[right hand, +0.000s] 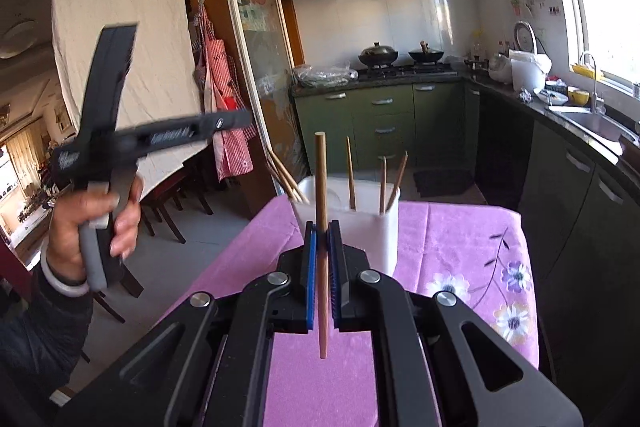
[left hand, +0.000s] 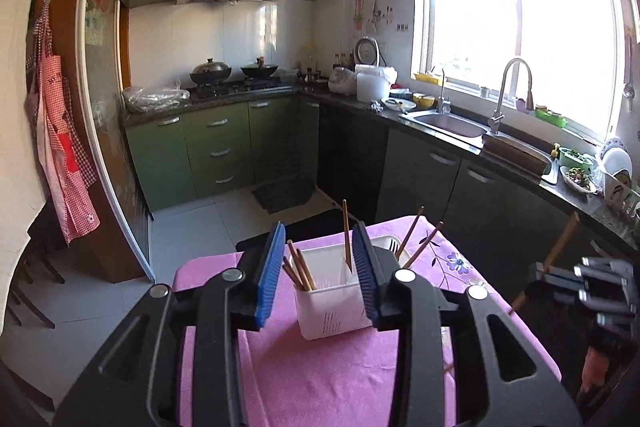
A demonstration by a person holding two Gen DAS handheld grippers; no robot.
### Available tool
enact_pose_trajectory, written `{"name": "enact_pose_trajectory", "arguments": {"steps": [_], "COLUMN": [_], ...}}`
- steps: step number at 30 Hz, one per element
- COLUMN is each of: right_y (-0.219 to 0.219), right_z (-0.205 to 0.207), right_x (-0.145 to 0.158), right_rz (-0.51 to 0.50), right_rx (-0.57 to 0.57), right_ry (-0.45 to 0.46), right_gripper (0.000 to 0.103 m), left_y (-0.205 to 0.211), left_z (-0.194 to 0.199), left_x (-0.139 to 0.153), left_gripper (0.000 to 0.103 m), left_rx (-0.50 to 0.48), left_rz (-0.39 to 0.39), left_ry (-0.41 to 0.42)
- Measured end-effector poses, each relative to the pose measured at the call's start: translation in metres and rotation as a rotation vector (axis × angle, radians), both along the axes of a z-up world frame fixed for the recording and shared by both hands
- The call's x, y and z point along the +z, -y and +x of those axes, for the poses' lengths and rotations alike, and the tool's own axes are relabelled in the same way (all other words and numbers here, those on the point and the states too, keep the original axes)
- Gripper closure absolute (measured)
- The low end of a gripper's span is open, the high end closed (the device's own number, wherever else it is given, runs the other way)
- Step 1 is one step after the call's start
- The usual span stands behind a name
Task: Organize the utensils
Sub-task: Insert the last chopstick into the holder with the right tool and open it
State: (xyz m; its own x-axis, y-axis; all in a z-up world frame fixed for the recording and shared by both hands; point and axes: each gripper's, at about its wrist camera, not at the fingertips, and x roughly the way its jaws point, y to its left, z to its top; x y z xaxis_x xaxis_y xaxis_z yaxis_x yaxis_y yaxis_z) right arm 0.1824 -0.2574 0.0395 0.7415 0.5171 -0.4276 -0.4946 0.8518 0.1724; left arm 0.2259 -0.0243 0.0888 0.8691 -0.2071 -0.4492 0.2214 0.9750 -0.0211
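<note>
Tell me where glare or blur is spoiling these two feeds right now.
Left wrist view: the window is blown out white; the right tongs at the edge are smeared. Right wrist view: the left tongs are motion-blurred, while the held chopstick and white holder stay sharp.

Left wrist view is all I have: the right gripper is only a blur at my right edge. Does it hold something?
Observer: Yes. The right gripper is shut on one wooden chopstick, held about upright between its blue pads.
Operator: Is that chopstick already inside the white holder?
Observer: No. Its lower tip hangs above the purple cloth, on the near side of the white holder.
</note>
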Motion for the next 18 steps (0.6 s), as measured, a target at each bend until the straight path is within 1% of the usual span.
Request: {"name": "enact_pose_trajectory", "arguments": {"steps": [1, 2, 3, 5, 6, 7, 8, 10, 11, 12, 14, 18], "right_y": [-0.003, -0.005, -0.008, -0.013, -0.016, -0.019, -0.021, -0.025, -0.028, -0.031, -0.039, -0.052], "right_z": [0.004, 0.008, 0.012, 0.025, 0.031, 0.038, 0.044, 0.061, 0.071, 0.079, 0.097, 0.127], "right_x": [0.012, 0.025, 0.037, 0.06, 0.071, 0.08, 0.086, 0.094, 0.096, 0.095, 0.088, 0.061], "right_rz": [0.008, 0.019, 0.026, 0.046, 0.052, 0.052, 0.056, 0.051, 0.043, 0.033, 0.009, -0.035], "right_rx": [-0.003, -0.009, -0.013, -0.024, -0.033, -0.049, -0.066, -0.101, -0.12, -0.132, -0.156, -0.16], "right_ry": [0.027, 0.058, 0.083, 0.127, 0.153, 0.178, 0.195, 0.215, 0.217, 0.214, 0.2, 0.126], "right_gripper": [0.097, 0.097, 0.097, 0.096, 0.096, 0.096, 0.096, 0.096, 0.096, 0.096, 0.096, 0.096], "left_y": [-0.003, -0.004, -0.005, -0.006, -0.006, -0.006, -0.006, -0.008, -0.01, -0.013, -0.017, -0.016], "left_z": [-0.015, -0.027, -0.04, -0.068, -0.079, -0.09, -0.099, -0.116, -0.12, -0.125, -0.13, -0.134], "left_x": [-0.002, -0.005, -0.01, -0.022, -0.028, -0.035, -0.042, -0.059, -0.065, -0.072, -0.083, -0.104], "left_gripper": [0.062, 0.053, 0.048, 0.025, 0.02, 0.011, 0.008, 0.007, 0.007, 0.007, 0.007, 0.007], "left_rx": [0.008, 0.011, 0.016, 0.051, 0.066, 0.083, 0.1, 0.122, 0.128, 0.129, 0.122, 0.151], "left_rz": [-0.004, -0.002, 0.001, 0.026, 0.042, 0.057, 0.067, 0.079, 0.071, 0.048, 0.007, -0.015], "left_ry": [0.016, 0.024, 0.035, 0.066, 0.082, 0.098, 0.11, 0.101, 0.091, 0.076, 0.053, 0.03]}}
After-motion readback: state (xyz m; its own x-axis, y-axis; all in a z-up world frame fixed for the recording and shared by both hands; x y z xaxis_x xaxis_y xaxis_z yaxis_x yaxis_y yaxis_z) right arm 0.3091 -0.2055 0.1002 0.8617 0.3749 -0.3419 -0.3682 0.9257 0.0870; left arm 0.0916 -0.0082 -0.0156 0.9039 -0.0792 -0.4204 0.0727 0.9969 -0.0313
